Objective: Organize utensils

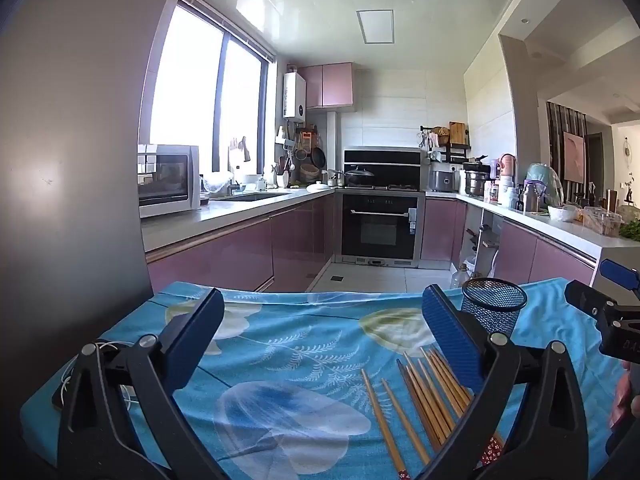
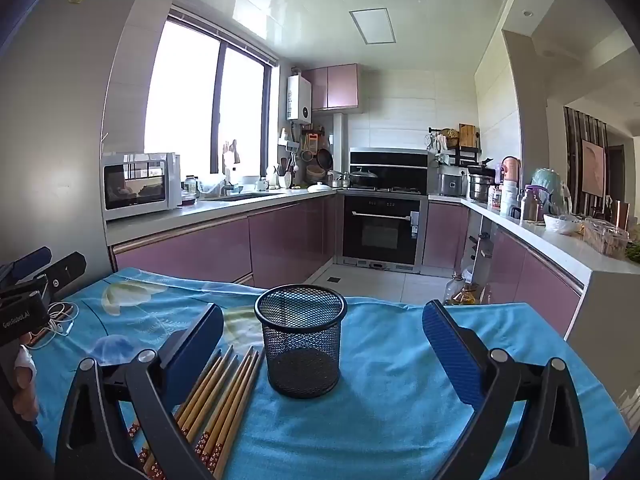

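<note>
With both sets of fingers spread wide and empty, we see the wooden chopsticks (image 2: 224, 396) lying on the desk (image 2: 392, 360) just left of the mesh holder (image 2: 301, 340), tips pointing away, under our left gripper (image 1: 320, 340), nearer than our right gripper (image 2: 322, 344).

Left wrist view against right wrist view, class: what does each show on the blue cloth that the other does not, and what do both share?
Only the left wrist view shows two chopsticks lying apart from the bunch, and the right gripper at its right edge.

Only the right wrist view shows the whole mesh holder down to its base, a white cable on the cloth, and the left gripper at its left edge.

Both show the wooden chopsticks on the blue floral cloth, the holder upright beside them, and open, empty jaws.
</note>
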`<state>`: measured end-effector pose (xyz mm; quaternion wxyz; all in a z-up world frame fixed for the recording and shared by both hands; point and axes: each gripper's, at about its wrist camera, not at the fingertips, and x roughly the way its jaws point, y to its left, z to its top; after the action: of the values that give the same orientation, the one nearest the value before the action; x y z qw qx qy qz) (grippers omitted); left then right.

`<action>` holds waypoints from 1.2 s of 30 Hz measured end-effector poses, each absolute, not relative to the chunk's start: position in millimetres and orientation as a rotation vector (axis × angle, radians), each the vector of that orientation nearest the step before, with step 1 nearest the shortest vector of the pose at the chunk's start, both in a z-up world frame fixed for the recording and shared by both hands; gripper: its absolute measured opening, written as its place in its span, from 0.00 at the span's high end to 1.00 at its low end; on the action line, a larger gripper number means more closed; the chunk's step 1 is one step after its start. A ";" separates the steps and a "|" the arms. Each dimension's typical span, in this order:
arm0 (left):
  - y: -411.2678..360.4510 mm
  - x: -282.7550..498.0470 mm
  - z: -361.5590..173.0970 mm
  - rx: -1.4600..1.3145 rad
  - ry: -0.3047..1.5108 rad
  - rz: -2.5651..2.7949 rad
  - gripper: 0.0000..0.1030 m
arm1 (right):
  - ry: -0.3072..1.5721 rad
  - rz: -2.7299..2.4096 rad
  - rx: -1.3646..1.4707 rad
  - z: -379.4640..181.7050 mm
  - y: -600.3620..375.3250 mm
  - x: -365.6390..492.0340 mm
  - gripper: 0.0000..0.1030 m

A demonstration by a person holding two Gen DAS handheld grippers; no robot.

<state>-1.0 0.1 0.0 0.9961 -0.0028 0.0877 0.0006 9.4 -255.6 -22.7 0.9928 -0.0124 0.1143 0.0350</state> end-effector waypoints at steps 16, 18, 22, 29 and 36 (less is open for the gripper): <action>-1.9 -5.9 2.1 0.011 0.151 0.005 0.05 | 0.208 0.071 -0.014 -19.3 -261.1 2.2 0.06; -1.7 -6.6 2.8 0.010 0.149 0.007 0.05 | 0.207 0.073 -0.014 -19.5 -260.8 3.0 0.06; 0.8 -8.0 4.3 0.008 0.137 0.010 0.05 | 0.207 0.072 -0.008 -19.1 -261.5 2.7 0.06; 1.7 -7.9 3.9 0.008 0.134 0.009 0.05 | 0.195 0.078 -0.004 -18.7 -261.9 1.6 0.06; -1.0 -8.5 4.2 0.012 0.129 0.010 0.05 | 0.189 0.086 0.000 -17.0 -263.0 2.4 0.06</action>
<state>-8.5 -1.0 4.2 0.9979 0.0062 0.0645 0.0051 2.4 -263.0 -17.0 0.9946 0.0000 0.0941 0.0432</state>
